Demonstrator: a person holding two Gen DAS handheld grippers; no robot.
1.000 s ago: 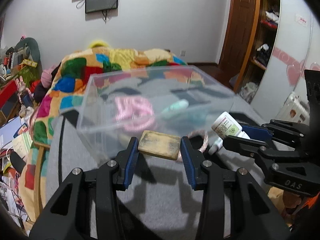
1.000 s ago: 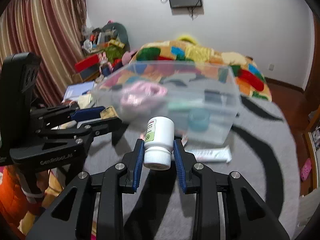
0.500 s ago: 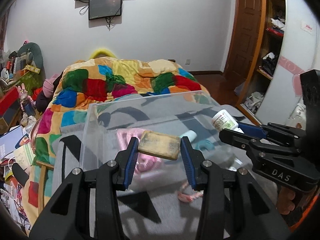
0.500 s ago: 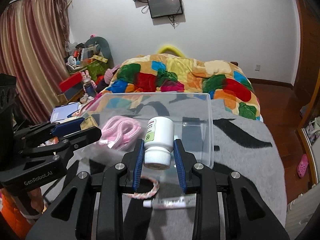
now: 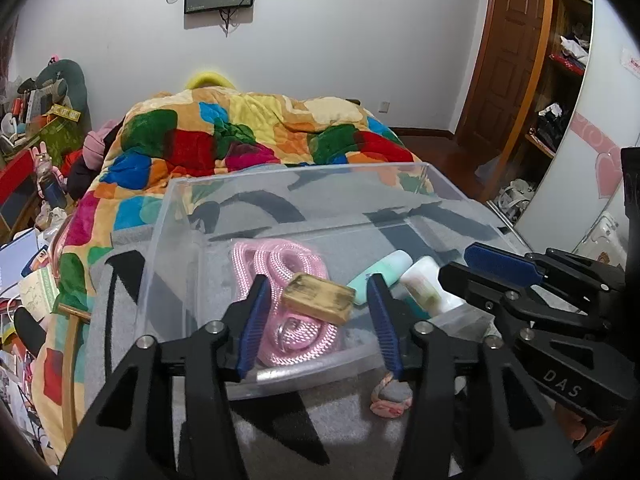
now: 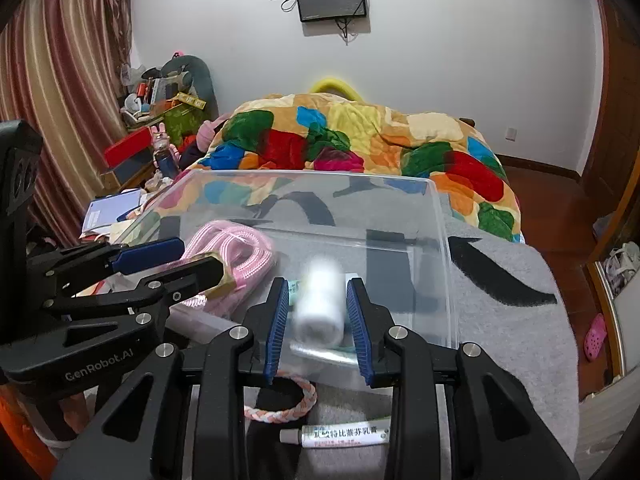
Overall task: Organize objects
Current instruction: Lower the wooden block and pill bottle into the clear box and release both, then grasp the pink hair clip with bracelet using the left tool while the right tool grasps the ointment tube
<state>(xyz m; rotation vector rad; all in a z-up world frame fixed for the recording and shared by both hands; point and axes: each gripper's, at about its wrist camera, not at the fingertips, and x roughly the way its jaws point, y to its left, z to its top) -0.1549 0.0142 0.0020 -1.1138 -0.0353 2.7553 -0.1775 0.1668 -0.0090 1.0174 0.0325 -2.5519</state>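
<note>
Hovering over the clear plastic bin (image 5: 172, 216), both units sit side by side above its near wall. Left hand-held gripper (image 5: 318, 312): jaws apart, blue pads on either side of a tan worn block (image 5: 319, 297); a gap shows at each side of the block, no pad contact visible. The block hangs tilted between the fingers, above the pink rope coil (image 5: 276, 264) lying in the bin. Right hand-held gripper (image 6: 318, 312): jaws apart, the white bottle (image 6: 320, 300) between the pads is motion-blurred and clear of both, over the bin interior. In the left view the same bottle (image 5: 426, 284) appears inside the bin, beside a mint-green tube (image 5: 380, 270). Below the right hand-held gripper, outside the bin on the grey blanket (image 6: 500, 320): a braided pink-white band (image 6: 288, 410) and a white ointment tube (image 6: 344, 434), lying close together. Beyond the bin: a patchwork quilt (image 6: 360, 140) on the bed.
</note>
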